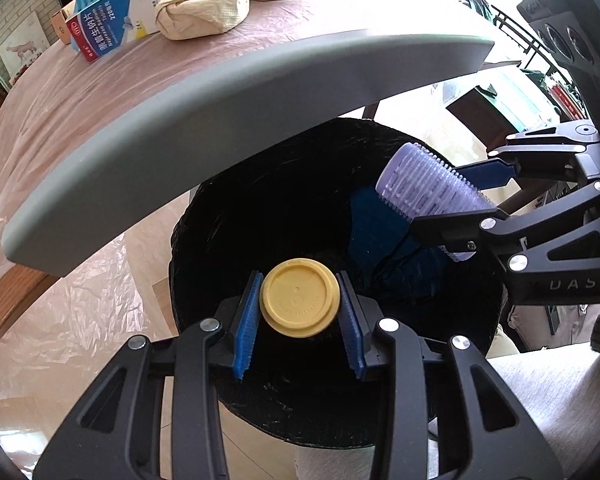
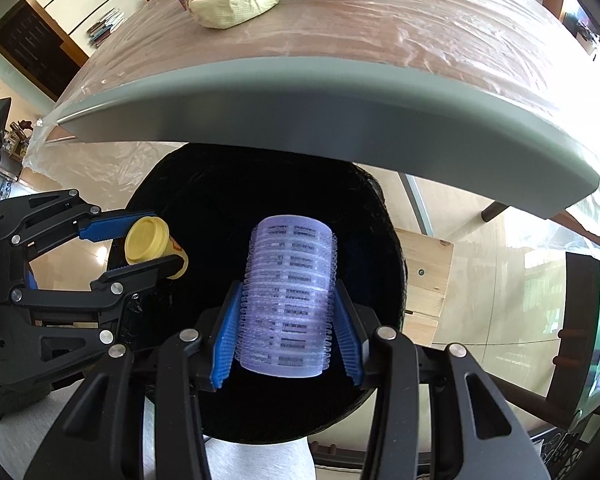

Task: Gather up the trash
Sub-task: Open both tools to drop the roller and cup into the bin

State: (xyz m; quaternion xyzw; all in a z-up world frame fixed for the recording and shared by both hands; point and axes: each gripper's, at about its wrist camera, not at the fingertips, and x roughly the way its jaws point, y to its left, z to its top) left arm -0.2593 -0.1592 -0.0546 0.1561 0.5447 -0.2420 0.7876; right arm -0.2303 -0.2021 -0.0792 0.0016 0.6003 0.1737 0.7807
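Yellow bottle [image 2: 156,246] body shows only from the right wrist.

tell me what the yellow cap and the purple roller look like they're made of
Yellow cap: likely matte moulded plastic, going by its raised ring and faint embossed marks. Purple roller: looks like translucent plastic, since light glows through its ribbed wall, with rows of tiny bristle hooks on the outside.

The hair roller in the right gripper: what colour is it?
Pale lilac hair roller, seen best in the right wrist view.
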